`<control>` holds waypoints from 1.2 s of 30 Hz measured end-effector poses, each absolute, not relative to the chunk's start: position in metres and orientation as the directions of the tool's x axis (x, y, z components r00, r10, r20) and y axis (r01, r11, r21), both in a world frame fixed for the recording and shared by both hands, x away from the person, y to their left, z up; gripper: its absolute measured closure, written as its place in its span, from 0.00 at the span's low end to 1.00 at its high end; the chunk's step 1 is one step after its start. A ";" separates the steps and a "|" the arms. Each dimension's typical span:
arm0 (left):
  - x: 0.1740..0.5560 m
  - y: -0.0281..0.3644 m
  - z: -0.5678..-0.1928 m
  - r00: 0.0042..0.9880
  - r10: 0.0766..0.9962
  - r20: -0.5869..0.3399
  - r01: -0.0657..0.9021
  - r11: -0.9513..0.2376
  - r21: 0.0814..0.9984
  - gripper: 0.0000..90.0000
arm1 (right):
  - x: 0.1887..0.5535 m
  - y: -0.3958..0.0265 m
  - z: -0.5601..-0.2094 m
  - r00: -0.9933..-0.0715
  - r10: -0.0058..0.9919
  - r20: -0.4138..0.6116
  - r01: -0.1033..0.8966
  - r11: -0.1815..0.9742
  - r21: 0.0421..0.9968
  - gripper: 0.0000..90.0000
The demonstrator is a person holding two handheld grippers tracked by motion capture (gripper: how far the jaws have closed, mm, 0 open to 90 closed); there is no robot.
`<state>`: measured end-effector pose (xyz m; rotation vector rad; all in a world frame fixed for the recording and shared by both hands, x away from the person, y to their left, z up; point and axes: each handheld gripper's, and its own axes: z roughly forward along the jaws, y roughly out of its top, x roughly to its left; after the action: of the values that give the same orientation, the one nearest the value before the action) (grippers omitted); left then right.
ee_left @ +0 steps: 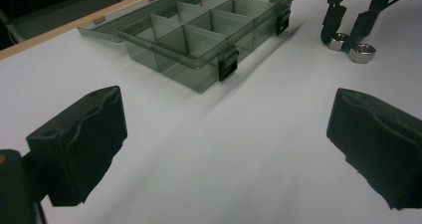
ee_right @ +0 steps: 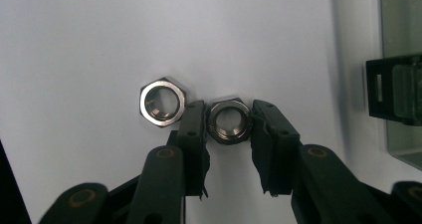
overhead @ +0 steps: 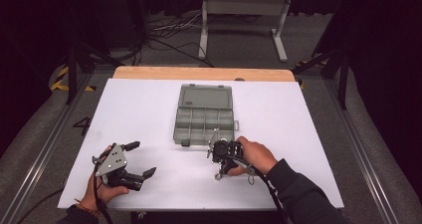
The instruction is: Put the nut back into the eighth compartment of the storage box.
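In the right gripper view, a steel hex nut [ee_right: 229, 120] lies on the white table between my right gripper's [ee_right: 229, 117] black pads, which press on its two sides. A second hex nut [ee_right: 162, 102] lies just outside the left pad, close to it. The high view shows that gripper [overhead: 217, 158] pointing down at the table just in front of a grey see-through compartment box [overhead: 176, 130] with its lid laid open. My left gripper [overhead: 142, 159] rests at the front left, open and holding nothing, its pads [ee_left: 79, 144] wide apart.
The box's front wall [ee_left: 199, 77] and its black latches [ee_left: 227, 67] face the left gripper, with bare white table between them. The right gripper's jaws and both nuts stand to the right of the box. A wooden table edge [overhead: 199, 73] runs behind the white sheet.
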<state>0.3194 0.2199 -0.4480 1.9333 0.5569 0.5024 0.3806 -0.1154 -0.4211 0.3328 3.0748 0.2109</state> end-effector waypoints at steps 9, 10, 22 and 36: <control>0.319 0.220 -0.448 0.803 0.588 0.099 0.158 -0.371 0.915 0.03 | 0.379 -0.119 -0.418 -0.976 0.213 -0.049 0.204 0.968 0.146 0.78; 0.319 0.220 -0.448 0.803 0.588 0.099 0.158 -0.371 0.915 0.03 | 0.379 -0.119 -0.416 -0.976 0.213 -0.050 0.203 0.968 0.150 0.78; 0.319 0.221 -0.447 0.805 0.584 0.101 0.152 -0.368 0.918 0.03 | 0.384 -0.129 -0.373 -0.967 0.236 -0.095 0.211 0.953 0.219 0.78; 0.318 0.223 -0.445 0.802 0.588 0.104 0.141 -0.356 0.924 0.03 | 0.403 -0.136 -0.331 -0.951 0.279 -0.134 0.236 0.933 0.271 0.78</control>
<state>0.3178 0.2228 -0.4450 1.9059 0.5501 0.5163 0.4029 -0.1359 -0.3313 0.3919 2.9200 0.3775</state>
